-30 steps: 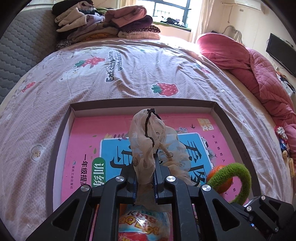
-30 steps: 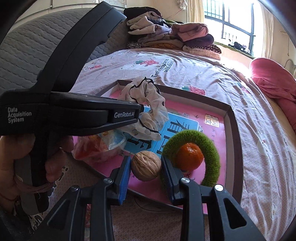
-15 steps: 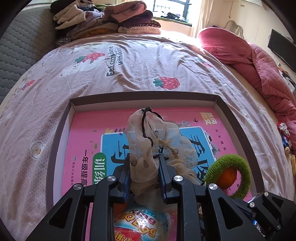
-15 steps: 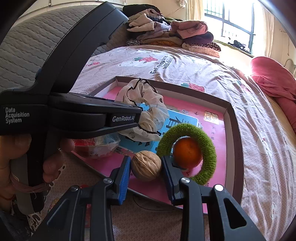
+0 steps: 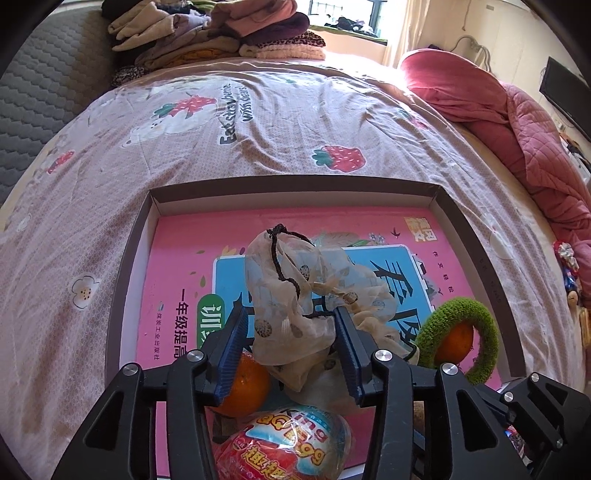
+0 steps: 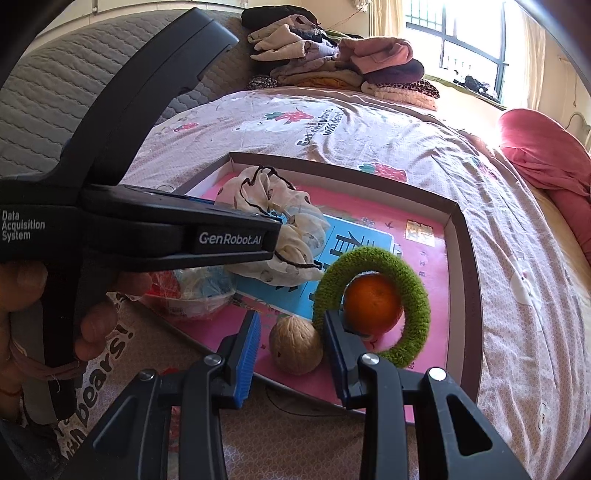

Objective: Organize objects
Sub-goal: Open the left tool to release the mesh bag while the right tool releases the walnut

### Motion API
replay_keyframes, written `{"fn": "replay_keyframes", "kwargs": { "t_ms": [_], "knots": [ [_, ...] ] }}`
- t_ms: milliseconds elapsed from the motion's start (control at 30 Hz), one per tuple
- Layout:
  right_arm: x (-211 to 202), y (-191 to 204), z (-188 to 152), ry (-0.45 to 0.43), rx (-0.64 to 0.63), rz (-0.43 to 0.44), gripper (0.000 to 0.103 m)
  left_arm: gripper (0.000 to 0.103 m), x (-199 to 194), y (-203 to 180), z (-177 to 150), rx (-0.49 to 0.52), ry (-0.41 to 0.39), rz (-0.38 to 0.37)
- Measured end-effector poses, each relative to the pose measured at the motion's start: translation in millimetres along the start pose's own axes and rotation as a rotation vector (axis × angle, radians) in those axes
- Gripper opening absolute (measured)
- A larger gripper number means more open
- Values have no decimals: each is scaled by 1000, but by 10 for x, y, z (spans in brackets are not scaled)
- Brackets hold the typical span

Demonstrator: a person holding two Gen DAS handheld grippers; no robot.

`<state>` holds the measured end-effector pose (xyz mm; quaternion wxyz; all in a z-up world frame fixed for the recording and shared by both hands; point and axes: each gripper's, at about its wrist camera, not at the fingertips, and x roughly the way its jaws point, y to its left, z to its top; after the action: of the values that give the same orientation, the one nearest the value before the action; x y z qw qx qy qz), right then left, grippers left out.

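A brown-rimmed box (image 5: 295,184) on the bed holds a pink book (image 5: 177,266). On the book lies a beige drawstring pouch (image 5: 291,269). It stands slack between the jaws of my left gripper (image 5: 291,312), which are opening, and the pads no longer pinch it. Under the pouch sit an orange (image 5: 247,384) and a red snack packet (image 5: 284,446). At the box's near edge my right gripper (image 6: 291,315) is shut on a walnut (image 6: 295,347). A green fuzzy ring (image 6: 413,295) with a second orange (image 6: 373,306) inside it lies just to the right of that.
A hand (image 6: 92,325) holds the left gripper's black handle (image 6: 147,229), which fills the left of the right wrist view. Folded clothes (image 5: 221,33) are piled at the head of the bed. A pink quilt (image 5: 517,122) lies along the right and a grey headboard (image 5: 29,92) stands at the left.
My left gripper's jaws have gone from pinched on the pouch to spread apart, and the pouch has slumped lower between them. The right gripper and the walnut have stayed put.
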<state>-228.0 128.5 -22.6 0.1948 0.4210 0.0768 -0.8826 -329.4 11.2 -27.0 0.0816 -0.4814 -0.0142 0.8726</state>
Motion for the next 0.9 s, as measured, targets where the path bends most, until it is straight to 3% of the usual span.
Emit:
{"fn": "replay_keyframes", "kwargs": {
  "t_ms": [167, 800, 900],
  "knots": [
    [-68, 4, 17, -8, 0, 4, 36, 58, -60, 19, 13, -14, 8, -1],
    [-298, 5, 113, -60, 20, 12, 37, 59, -476, 46, 26, -25, -69, 47],
    [-337, -2, 132, -69, 23, 13, 43, 59, -569, 54, 7, -31, -86, 52]
  ]
}}
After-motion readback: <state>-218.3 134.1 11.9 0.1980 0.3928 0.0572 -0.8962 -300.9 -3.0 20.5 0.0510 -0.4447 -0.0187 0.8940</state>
